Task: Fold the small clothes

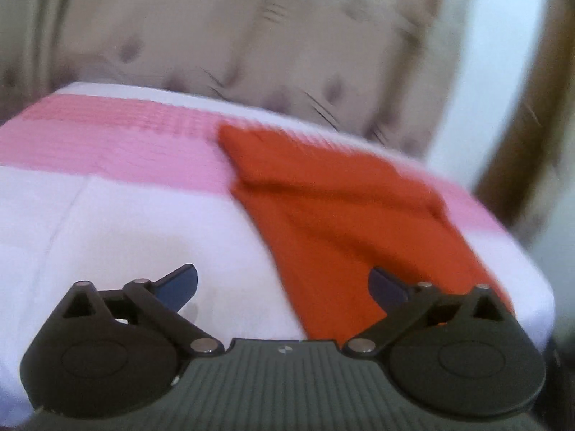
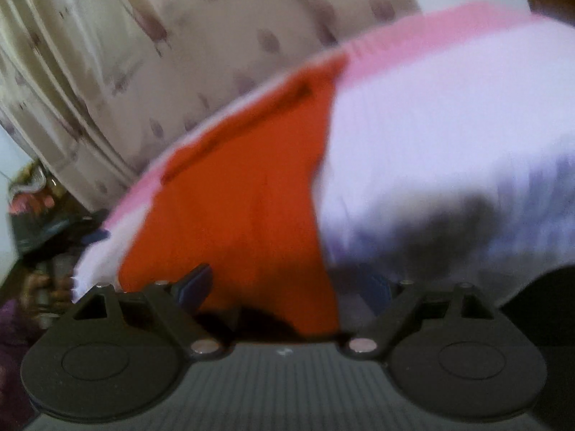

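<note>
An orange-red garment [image 1: 323, 208] lies flat on a surface covered by a white cloth with a pink band [image 1: 125, 215]; it reaches from the pink band to the near edge. My left gripper [image 1: 284, 287] is open just above the near edge. Its right blue fingertip [image 1: 388, 287] is over the garment and its left one is over white cloth. In the right wrist view the same garment [image 2: 244, 186] runs toward the camera on the covered surface [image 2: 431, 136]. My right gripper [image 2: 287, 285] is open with the garment's near end between its spread fingers, and the pads do not press on it. Both views are blurred.
A beige curtain with dull purple motifs [image 1: 251, 36] hangs behind the surface. A brown wooden upright [image 1: 521, 125] stands at the right. Dark clutter [image 2: 39, 215] lies low beyond the surface's left corner in the right wrist view.
</note>
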The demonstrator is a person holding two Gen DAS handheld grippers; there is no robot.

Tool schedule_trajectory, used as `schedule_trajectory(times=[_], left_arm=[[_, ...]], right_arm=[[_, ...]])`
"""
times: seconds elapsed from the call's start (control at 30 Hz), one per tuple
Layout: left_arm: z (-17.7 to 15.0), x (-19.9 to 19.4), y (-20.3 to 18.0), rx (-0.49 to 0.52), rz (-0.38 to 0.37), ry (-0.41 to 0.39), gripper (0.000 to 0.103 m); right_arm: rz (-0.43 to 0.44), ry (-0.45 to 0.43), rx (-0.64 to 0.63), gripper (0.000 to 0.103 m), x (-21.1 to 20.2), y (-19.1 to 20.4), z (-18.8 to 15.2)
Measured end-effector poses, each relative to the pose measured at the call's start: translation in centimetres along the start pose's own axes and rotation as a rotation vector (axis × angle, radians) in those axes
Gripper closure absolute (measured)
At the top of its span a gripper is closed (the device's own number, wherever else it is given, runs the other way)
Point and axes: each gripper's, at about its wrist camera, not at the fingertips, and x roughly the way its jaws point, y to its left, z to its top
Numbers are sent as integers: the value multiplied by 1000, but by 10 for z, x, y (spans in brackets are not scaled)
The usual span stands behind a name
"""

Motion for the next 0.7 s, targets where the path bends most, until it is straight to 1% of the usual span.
schedule_trajectory(times=[0.07,0.13,0.2,0.23,0.3,0.33,0.37,0.4,0.43,0.5,0.53,0.57,0.6,0.63,0.67,0.7], left_arm=[[-17,-6,-8,45,-54,69,3],[-29,-9,-15,55,-108,127,3],[-36,-10,-22,68,-140,152,3],[-38,-8,-26,91,-141,157,1],[-39,-3,-30,119,-119,156,0],[-40,0,-34,127,-110,152,0],[-41,1,-38,147,-101,145,0],[-41,3,-42,173,-88,139,0],[-43,4,-43,193,-74,139,0],[-46,8,-52,237,-57,162,1],[-49,8,-53,236,-89,200,2],[-53,9,-52,198,-144,259,8],[-57,10,-51,160,-177,299,11],[-62,13,-49,127,-194,337,16],[-67,16,-47,103,-180,356,20],[-71,21,-42,74,-163,356,21]], right_arm=[[-53,26,-12,16,7,1,-2],[-16,57,-3,16,15,-1,2],[0,74,26,16,26,-6,7],[13,85,25,16,32,-7,9],[55,137,32,16,45,-12,13],[62,143,30,17,50,-13,14],[72,148,6,23,56,-13,15],[88,152,-19,49,60,-12,17],[92,166,-35,70,64,-10,18],[78,183,-80,75,68,-2,14],[87,181,-106,81,66,4,12],[103,170,-120,82,61,8,11],[135,148,-127,82,52,12,10],[155,127,-125,82,43,14,9],[167,113,-119,82,36,15,9],[177,91,-108,82,28,15,8]])
